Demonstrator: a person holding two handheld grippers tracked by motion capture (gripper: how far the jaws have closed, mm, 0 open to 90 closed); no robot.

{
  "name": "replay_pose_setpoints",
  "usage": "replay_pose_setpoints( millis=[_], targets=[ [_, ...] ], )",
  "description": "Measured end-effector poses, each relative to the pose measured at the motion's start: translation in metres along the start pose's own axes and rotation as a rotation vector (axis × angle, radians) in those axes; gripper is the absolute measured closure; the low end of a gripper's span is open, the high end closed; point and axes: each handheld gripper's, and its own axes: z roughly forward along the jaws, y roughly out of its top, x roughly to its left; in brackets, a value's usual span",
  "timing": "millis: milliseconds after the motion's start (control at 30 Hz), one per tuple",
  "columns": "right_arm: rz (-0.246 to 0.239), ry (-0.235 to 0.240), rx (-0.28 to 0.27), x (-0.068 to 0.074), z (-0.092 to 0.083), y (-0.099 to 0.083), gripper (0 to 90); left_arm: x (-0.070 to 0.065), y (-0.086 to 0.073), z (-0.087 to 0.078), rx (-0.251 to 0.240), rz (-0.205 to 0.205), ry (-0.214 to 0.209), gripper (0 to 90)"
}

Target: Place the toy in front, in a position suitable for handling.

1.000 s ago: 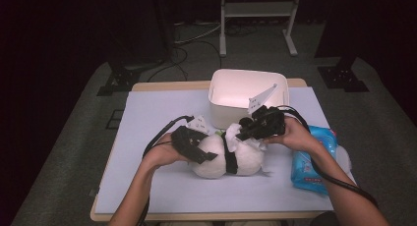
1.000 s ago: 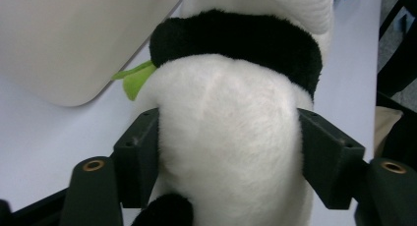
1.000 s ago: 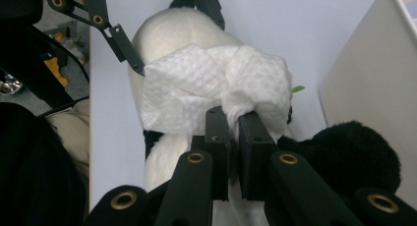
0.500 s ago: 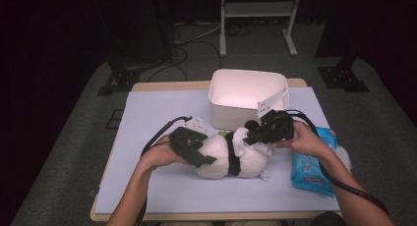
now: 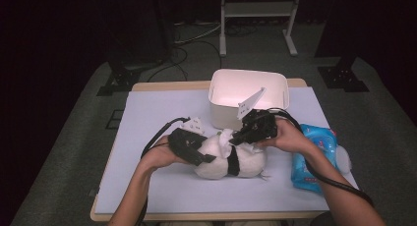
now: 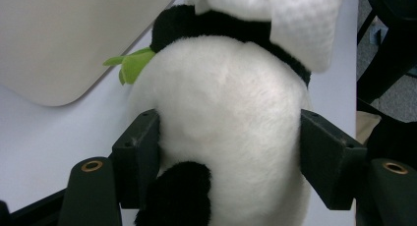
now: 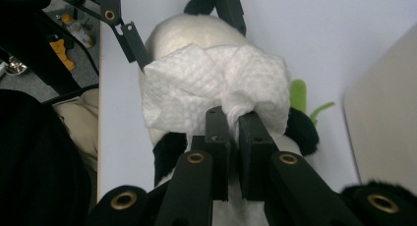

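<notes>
The left gripper (image 6: 228,152) has just been closing its fingers, now clamped around the plush panda (image 6: 231,118). The right gripper (image 7: 233,120) pinches a white tissue (image 7: 196,88) against it

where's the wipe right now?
High view: the wipe lies on the toy panda mid-table, pinched by the right hand-held gripper, just in front of the white bin.

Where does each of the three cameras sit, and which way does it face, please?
High view: above the person's side, looking forward and down on the table; both forearms, left tool, right tool.
Left gripper view: on the left tool, facing the plush panda between its jaws.
Right gripper view: on the right tool, facing the white wipe it pinches over the panda.
Shared: all three show panda and wipe.
</notes>
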Motion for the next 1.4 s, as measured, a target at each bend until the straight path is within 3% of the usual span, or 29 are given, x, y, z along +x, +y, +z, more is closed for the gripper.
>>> replay_pose_setpoints(
  millis=[133, 233, 400, 933, 1200, 1400],
  targets=[
    [-0.014, 0.015, 0.01, 0.002, 0.01, 0.008, 83.8, -0.001, 0.002, 0.0, -0.012, 0.004, -0.002, 30.8],
    [-0.023, 0.022, 0.008, 0.003, 0.015, 0.013, 83.8, -0.001, 0.004, -0.001, 0.006, 0.013, 0.002, 31.5],
    [-0.021, 0.019, 0.012, 0.0, 0.015, 0.015, 83.8, 0.003, 0.004, -0.002, 0.01, 0.009, 0.0, 32.0],
    [0.074, -0.037, -0.032, -0.019, -0.029, -0.025, 83.5, 0.004, 0.002, -0.002, 0.012, 0.02, -0.014, 31.5],
    [0.096, -0.025, -0.062, -0.017, -0.033, -0.04, 83.4, 0.002, 0.008, -0.003, 0.027, 0.025, -0.033, 29.6],
    [0.089, -0.021, -0.078, -0.01, -0.033, -0.045, 83.5, 0.003, 0.015, -0.003, 0.032, 0.003, -0.043, 27.1]
  ],
)
